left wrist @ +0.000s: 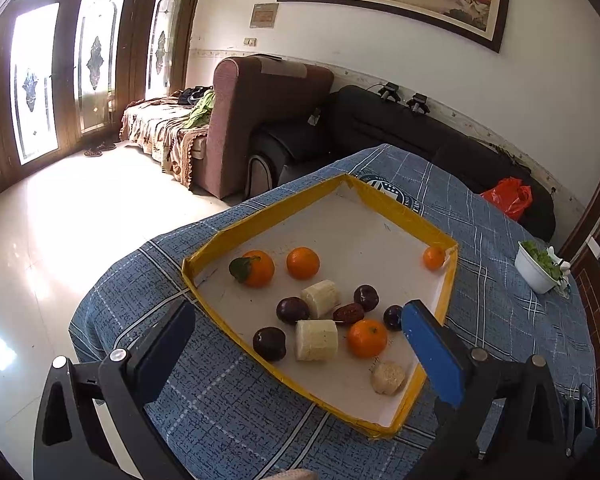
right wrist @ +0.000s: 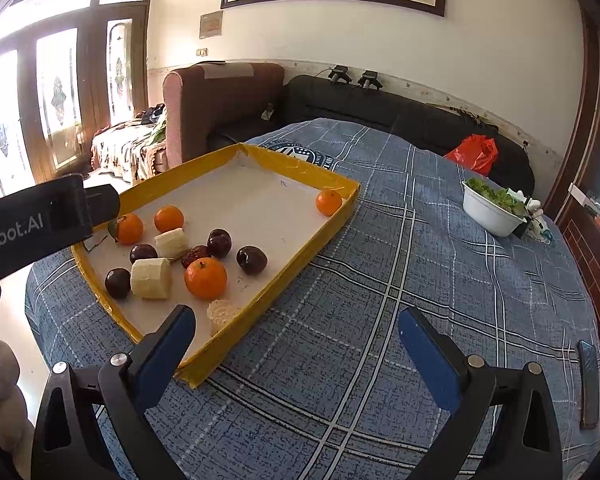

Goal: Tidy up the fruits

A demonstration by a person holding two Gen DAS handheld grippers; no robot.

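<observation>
A: Fruit lies mixed in the yellow-rimmed tray (left wrist: 204, 280) on the table (right wrist: 380, 280): oranges (left wrist: 367, 338), dark plums (left wrist: 269, 343), pale banana chunks (left wrist: 316, 340), one date (left wrist: 348, 313). One orange (right wrist: 329, 202) sits alone in the far corner.

B: Sorted or not?

A: Cannot tell; the scatter fits either mid-sort or a loose finish. Any pick wants a straight approach and one fruit between the pads, neighbours left unbumped.

B: Claws?

A: Left claw (left wrist: 300, 320) hovers over the tray's near edge, jaws wide apart, holding nothing. Right claw (right wrist: 296, 332) likewise gapes empty, over cloth beside the tray.
</observation>
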